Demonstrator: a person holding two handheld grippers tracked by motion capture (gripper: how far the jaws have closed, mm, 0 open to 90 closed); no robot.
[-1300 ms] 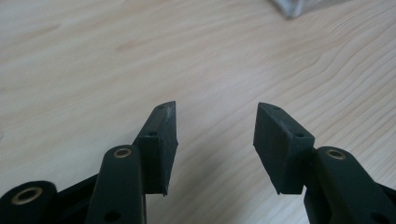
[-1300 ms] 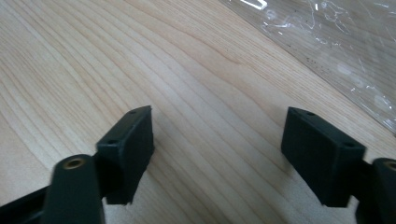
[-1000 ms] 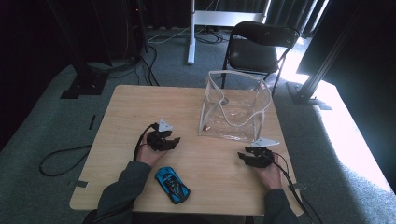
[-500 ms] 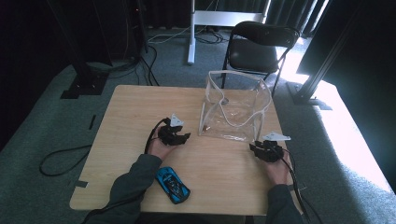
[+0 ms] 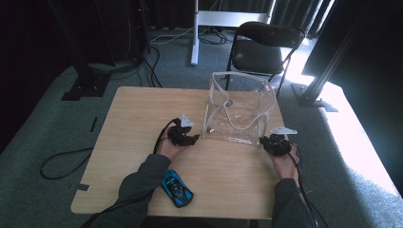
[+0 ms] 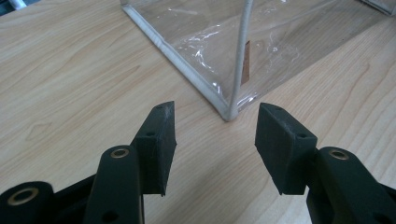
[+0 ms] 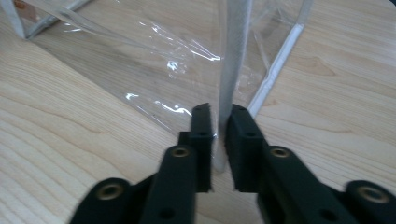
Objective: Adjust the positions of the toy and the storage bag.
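Note:
A clear plastic bag (image 5: 237, 114) with white trim stands open on the wooden table (image 5: 138, 109). My left gripper (image 5: 194, 138) lies at the bag's near left corner. In the left gripper view the left gripper (image 6: 215, 126) is open, its jaws have just been opening a little wider, and the bag's corner seam (image 6: 229, 109) stands just ahead of the gap, untouched. My right gripper (image 5: 265, 140) is at the bag's near right corner. Its jaws have just been closing, and the right gripper (image 7: 219, 126) is shut on the bag's upright white edge (image 7: 232, 60).
A blue toy car (image 5: 177, 188) lies near the table's front edge, beside the left forearm. A black folding chair (image 5: 263, 47) stands behind the table. Cables trail from both grippers toward the front edge.
The left hand has slid right to the bag's left corner. The right hand has moved forward and up to the bag's right corner, and its jaws have shut on the white edge.

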